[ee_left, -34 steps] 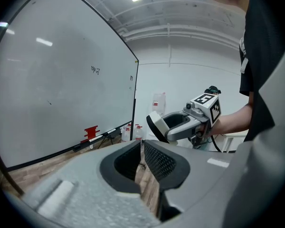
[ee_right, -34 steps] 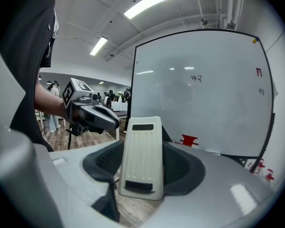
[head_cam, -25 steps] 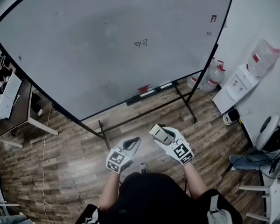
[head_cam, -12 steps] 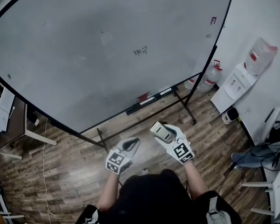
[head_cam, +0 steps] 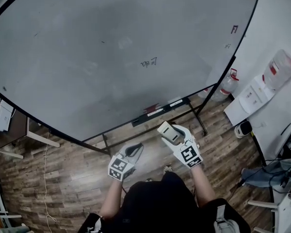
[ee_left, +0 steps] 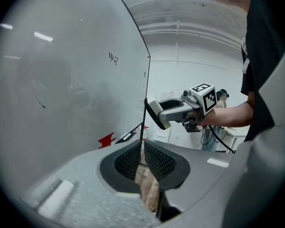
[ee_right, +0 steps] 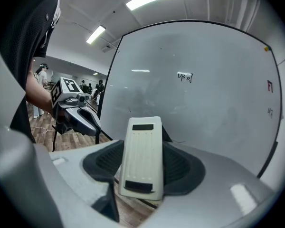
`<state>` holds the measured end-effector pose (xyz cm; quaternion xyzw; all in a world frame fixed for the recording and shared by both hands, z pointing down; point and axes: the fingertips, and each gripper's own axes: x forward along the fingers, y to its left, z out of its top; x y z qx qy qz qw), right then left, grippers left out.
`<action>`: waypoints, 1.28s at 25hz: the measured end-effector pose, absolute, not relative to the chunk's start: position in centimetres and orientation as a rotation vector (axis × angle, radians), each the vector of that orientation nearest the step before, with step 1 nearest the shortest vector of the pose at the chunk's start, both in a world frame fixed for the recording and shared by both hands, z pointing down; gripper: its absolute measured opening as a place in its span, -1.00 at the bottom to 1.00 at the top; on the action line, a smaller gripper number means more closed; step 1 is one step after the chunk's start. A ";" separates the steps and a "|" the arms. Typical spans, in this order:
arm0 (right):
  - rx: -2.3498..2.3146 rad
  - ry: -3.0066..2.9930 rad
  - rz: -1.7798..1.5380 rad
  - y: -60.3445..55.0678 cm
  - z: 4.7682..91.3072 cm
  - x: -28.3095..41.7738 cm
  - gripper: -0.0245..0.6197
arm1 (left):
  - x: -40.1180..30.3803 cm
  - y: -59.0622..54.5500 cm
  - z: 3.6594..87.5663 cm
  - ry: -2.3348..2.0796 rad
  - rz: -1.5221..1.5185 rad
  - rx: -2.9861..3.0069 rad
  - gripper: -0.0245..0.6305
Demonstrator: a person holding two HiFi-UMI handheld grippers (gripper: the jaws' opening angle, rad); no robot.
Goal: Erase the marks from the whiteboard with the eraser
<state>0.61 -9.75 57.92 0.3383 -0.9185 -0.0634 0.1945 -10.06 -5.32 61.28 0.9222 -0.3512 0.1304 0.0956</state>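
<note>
The person is holding both grippers low at 6 o'clock in the head view, over the wood floor (head_cam: 63, 174). The left gripper (head_cam: 135, 150) is carrying nothing, its jaws pressed together. At its 3 o'clock, the right gripper (head_cam: 171, 136) is pinching the white eraser (ee_right: 142, 158) lengthwise between its jaws, apart from the board. Beyond, at 12 o'clock, the whiteboard (head_cam: 102, 42) is standing on its frame, with small black marks (head_cam: 149, 62) showing near its middle. A water dispenser (head_cam: 274, 76) is standing at 2 o'clock.
</note>
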 end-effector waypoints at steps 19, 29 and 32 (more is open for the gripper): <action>0.805 -2.660 -0.380 -23.0 52.0 2.6 -0.12 | -5.8 -14.1 60.7 -1.248 0.373 2.597 -0.82; 0.901 -2.656 -0.524 -27.2 46.0 -1.5 -0.12 | -8.9 -17.3 60.2 -1.200 0.360 2.603 -0.82; 0.974 -2.649 -0.573 -28.5 43.4 -2.1 -0.13 | -9.4 -18.8 59.2 -1.157 0.375 2.640 -0.82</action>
